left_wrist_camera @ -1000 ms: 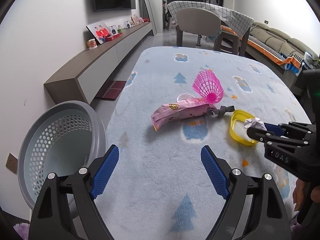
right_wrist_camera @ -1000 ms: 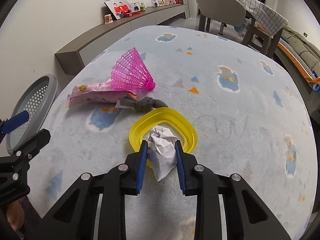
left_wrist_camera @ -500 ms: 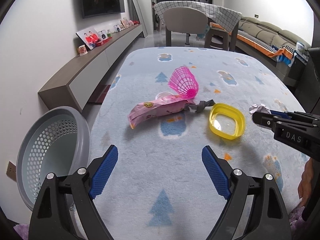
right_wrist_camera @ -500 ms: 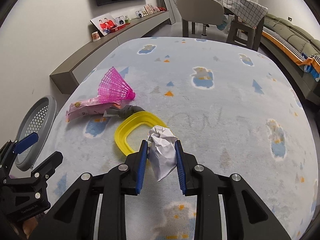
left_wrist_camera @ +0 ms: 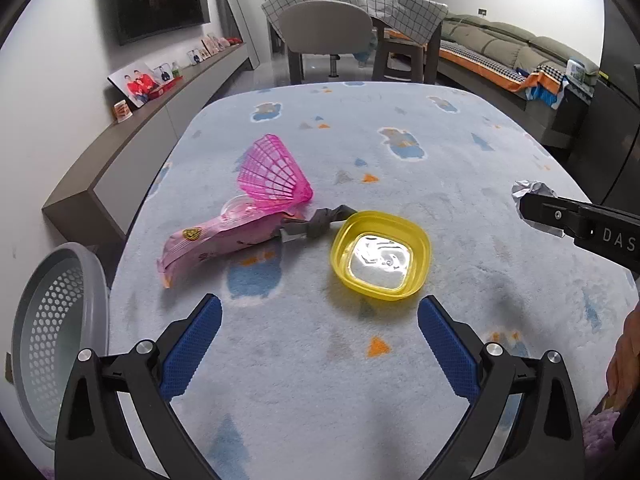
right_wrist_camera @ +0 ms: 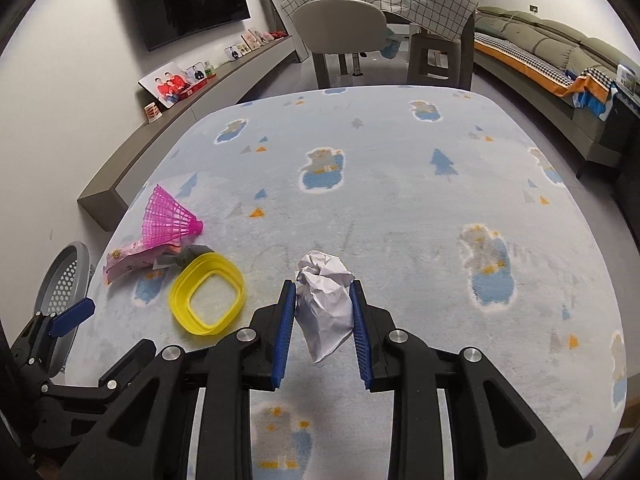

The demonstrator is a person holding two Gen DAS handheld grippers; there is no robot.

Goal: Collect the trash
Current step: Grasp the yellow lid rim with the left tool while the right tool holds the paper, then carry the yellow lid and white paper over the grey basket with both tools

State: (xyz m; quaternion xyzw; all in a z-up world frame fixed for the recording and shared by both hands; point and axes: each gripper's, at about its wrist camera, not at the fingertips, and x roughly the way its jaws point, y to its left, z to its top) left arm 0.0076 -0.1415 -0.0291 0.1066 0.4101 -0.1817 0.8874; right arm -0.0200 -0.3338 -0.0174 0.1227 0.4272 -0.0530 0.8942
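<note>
Right wrist: fingers (right_wrist_camera: 359,320) clamping crumpled paper (right_wrist_camera: 325,300).

Left gripper (left_wrist_camera: 319,344) tilted steeply downward, blue pads (left_wrist_camera: 191,346) set far apart, jaws opening, nothing between them. Right gripper (right_wrist_camera: 323,322) also tilted steeply downward, its blue pads (right_wrist_camera: 283,334) pressed against both sides of a crumpled white paper ball (right_wrist_camera: 325,302), which is pinched between them and sticks out past the fingertips. In the left wrist view the right gripper's black finger reaches in from the right edge, and part of the person's hand (left_wrist_camera: 626,354) shows at the lower right behind it.
</note>
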